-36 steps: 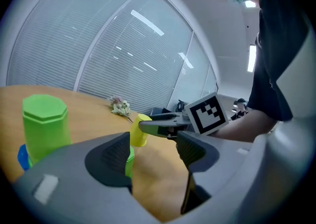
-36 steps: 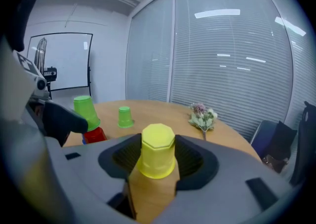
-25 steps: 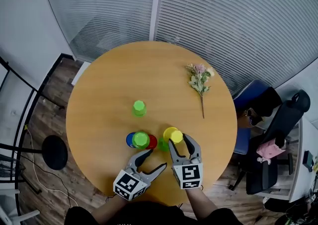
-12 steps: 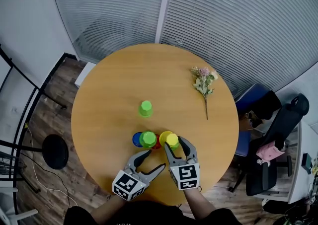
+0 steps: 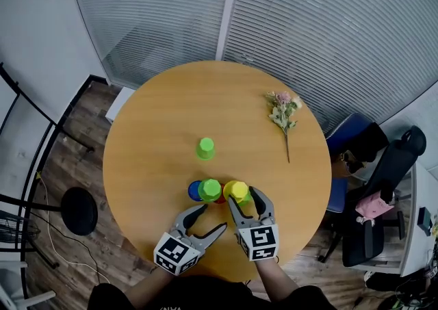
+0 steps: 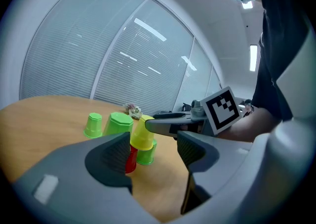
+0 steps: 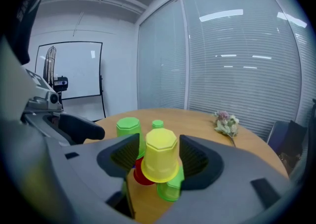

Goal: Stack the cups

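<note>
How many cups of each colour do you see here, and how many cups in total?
green cups: 3
yellow cup: 1
red cup: 1
blue cup: 1
total: 6

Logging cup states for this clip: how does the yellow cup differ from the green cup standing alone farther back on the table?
The yellow cup is held between the right gripper's jaws, over another green cup; the lone green cup stands on the table with nothing touching it. The yellow cup is in the near cluster; the lone green cup stands apart, farther out. Both are upside down, base up.
</note>
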`<state>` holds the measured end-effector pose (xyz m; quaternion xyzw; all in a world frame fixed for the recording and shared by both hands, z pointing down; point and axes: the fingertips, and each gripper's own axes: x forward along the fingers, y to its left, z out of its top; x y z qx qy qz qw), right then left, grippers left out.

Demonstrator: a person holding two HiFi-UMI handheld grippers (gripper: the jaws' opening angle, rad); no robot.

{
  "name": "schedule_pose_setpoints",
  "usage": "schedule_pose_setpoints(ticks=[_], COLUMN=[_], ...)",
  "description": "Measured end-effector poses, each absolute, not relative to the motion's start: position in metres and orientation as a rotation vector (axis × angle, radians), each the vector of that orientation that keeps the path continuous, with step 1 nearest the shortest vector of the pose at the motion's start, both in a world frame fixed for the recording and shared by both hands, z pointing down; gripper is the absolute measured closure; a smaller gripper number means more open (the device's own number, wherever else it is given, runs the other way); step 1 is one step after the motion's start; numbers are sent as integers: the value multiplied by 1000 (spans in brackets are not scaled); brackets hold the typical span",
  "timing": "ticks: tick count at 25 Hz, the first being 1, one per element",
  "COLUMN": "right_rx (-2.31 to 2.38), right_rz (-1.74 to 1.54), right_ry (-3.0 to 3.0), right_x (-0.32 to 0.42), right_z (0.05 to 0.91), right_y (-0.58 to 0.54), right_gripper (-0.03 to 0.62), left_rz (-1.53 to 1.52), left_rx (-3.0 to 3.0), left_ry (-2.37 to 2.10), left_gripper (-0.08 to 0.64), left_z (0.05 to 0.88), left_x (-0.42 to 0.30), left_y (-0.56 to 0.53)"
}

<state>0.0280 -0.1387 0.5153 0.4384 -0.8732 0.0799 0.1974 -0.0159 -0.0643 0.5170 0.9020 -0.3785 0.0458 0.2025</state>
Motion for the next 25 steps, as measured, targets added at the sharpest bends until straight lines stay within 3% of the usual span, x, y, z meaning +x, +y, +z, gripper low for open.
schedule_pose_setpoints(ticks=[25], right_rx=[1282], right_rz=[343], right_ry=[-2527], right_x=[-63], right_z=[501], right_y=[-55], right_gripper=[364], left_rz=[326], left_rx=[2686], left_ry=[-1095], left_gripper=[276], left_z=[526], left_x=[-125], left_y=[-127])
